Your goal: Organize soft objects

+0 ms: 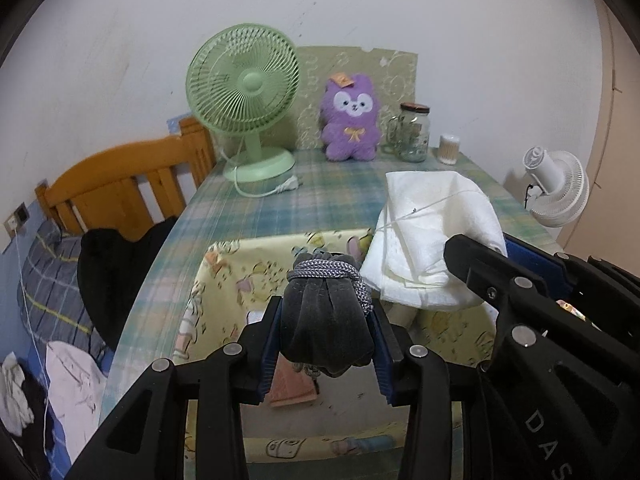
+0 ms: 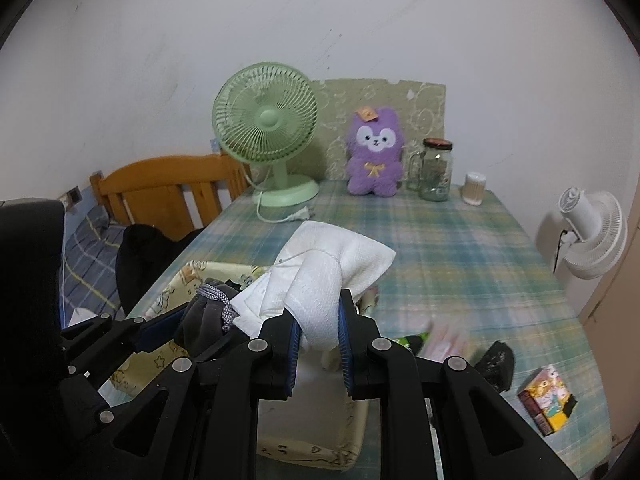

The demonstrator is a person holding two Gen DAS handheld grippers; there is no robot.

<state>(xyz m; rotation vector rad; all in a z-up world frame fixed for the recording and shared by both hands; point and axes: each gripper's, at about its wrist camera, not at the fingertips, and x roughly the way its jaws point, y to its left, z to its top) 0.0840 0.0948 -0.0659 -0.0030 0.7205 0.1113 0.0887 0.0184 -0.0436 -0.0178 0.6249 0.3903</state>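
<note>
The left gripper (image 1: 326, 344) is clenched on a grey drawstring pouch (image 1: 326, 320), which sits squarely between its blue-padded fingers (image 1: 269, 354), above a yellow fabric bin (image 1: 224, 280) on the desk (image 1: 280, 200). Just beside it, the right gripper (image 2: 320, 344) pinches a bunched white cloth (image 2: 324, 280) between its fingers (image 2: 294, 350).

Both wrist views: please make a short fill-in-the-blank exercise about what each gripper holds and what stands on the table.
1. The left gripper is shut on a dark grey ____ tied with a cord.
2. The right gripper is shut on a ____ cloth.
3. The purple plush stands between the green fan and the glass ____.

Missing words: pouch; white; jar
</note>
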